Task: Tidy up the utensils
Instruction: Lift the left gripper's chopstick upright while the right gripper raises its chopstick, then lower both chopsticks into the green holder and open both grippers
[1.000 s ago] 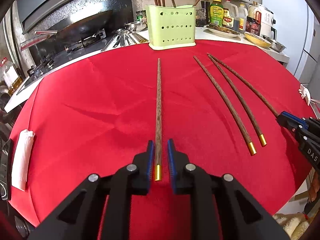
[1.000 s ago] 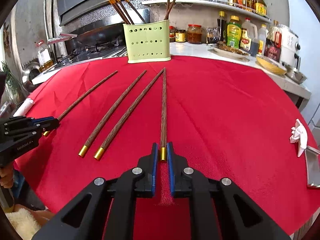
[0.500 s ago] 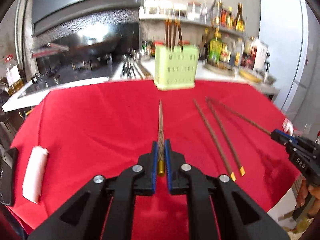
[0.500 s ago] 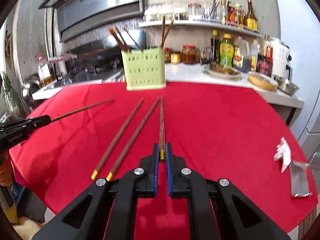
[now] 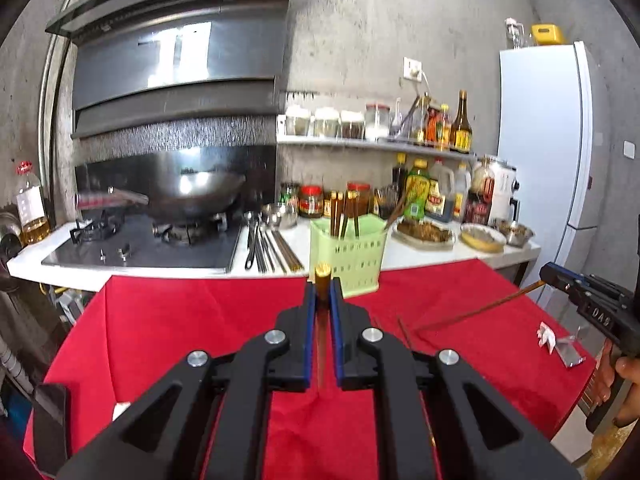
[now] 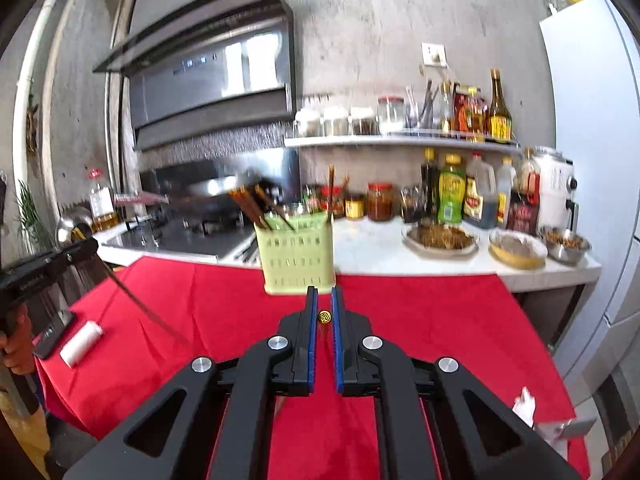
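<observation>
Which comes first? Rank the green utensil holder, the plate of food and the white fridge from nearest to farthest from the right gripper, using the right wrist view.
From the right gripper:
1. Green utensil holder, straight ahead at the far edge of the red cloth.
2. Plate of food, ahead to the right on the white counter.
3. White fridge, far right, beyond the counter's end.

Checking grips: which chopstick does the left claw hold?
The chopstick with its gold cap up in the left claw; the other chopstick slants from the right claw.

"DAS" on right gripper (image 5: 549,275)
</observation>
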Motion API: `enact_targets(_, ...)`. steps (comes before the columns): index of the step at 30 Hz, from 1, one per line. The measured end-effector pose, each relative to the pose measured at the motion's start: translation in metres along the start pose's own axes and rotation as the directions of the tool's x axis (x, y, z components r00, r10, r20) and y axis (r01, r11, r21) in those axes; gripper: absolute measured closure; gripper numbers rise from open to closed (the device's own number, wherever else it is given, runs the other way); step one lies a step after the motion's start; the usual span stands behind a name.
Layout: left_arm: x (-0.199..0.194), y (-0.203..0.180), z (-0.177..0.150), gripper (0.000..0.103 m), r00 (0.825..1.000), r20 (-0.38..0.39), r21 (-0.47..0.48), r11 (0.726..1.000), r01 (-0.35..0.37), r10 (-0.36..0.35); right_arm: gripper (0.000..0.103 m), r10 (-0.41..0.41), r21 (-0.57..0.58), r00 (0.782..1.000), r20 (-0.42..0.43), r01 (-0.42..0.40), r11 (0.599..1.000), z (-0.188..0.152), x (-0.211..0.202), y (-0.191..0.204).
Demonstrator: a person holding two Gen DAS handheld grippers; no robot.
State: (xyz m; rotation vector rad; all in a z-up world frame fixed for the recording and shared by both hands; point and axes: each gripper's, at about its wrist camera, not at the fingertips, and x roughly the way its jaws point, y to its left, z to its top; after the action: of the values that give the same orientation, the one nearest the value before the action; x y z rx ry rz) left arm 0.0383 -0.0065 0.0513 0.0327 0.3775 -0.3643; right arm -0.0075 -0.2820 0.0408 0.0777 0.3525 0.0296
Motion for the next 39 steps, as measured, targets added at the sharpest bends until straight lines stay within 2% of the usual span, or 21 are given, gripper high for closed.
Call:
enact_targets(6, 0.011, 0.0, 0.009, 0.096, 1.0, -0.001, 0.007, 1.0, 0.004, -0.004, 0.096, -0.004, -0.015, 1.0, 0.019, 0.004, 1.0, 0.03, 0.009, -0.001)
enact_targets(12, 0.019, 0.004, 0.007, 0.096, 1.0, 0.008, 0.01, 1.0, -0.007, 0.007, 0.096, -0.009, -0.043, 1.0, 0.008, 0.009, 0.999, 0.041, 0.035, 0.003)
enact_targets(16, 0.022, 0.0, 0.002, 0.096, 1.0, 0.015, 0.043, 0.999, -0.027, 0.027, 0.096, -0.005, -0.072, 1.0, -0.008, 0.005, 0.997, 0.033, 0.047, 0.01)
enact_targets(25, 0.058, 0.008, -0.035, 0.096, 0.99, -0.143, 0.002, 1.0, -0.013, 0.014, 0.096, -0.005, -0.106, 0.989, -0.151, -0.011, 0.994, -0.018, 0.085, 0.019)
enact_targets(30, 0.07, 0.005, -0.051, 0.096, 0.982, -0.188, 0.009, 1.0, -0.011, 0.013, 0.096, -0.016, -0.109, 0.983, -0.183, -0.005, 0.994, -0.034, 0.091, 0.019)
enact_targets(39, 0.061, 0.005, -0.042, 0.097, 0.992, -0.125, 0.011, 1.0, 0.017, -0.015, 0.097, -0.02, -0.099, 0.984, -0.175, 0.002, 0.995, -0.033, 0.089, 0.016)
